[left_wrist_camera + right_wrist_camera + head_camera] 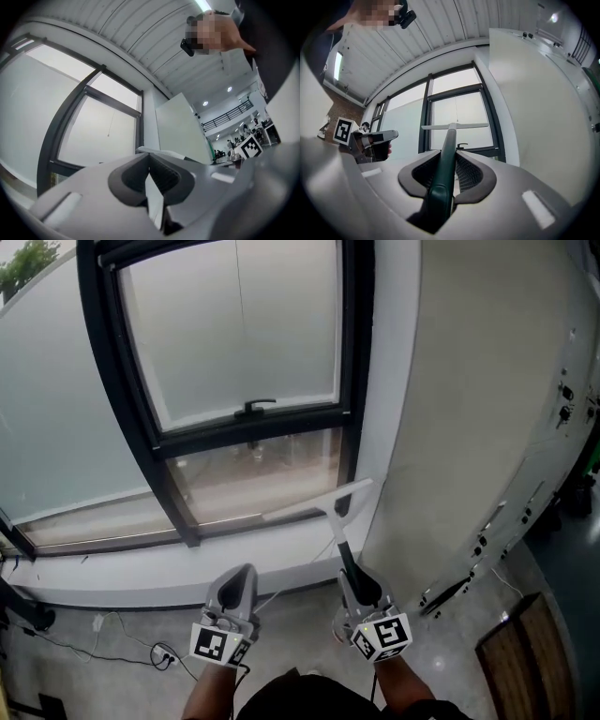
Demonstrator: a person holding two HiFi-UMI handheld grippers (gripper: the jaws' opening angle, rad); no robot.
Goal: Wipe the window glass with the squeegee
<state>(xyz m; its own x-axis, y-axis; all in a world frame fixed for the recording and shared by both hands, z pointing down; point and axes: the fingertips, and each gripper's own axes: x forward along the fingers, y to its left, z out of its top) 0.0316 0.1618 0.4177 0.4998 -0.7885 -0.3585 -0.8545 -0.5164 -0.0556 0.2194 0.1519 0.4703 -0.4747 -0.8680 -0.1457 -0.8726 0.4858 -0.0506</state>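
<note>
Nearest, the handle of the squeegee (323, 500) is pinched by the right gripper (362, 590), the jaws of the left gripper (240, 583) are pressed together empty, and the blade, held before the lower window glass (248, 474), should probably next be laid flat on it.

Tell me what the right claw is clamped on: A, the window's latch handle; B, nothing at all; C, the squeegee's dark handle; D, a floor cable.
C: the right gripper view shows the right claw shut on the dark handle of the squeegee, whose blade points toward the window.
</note>
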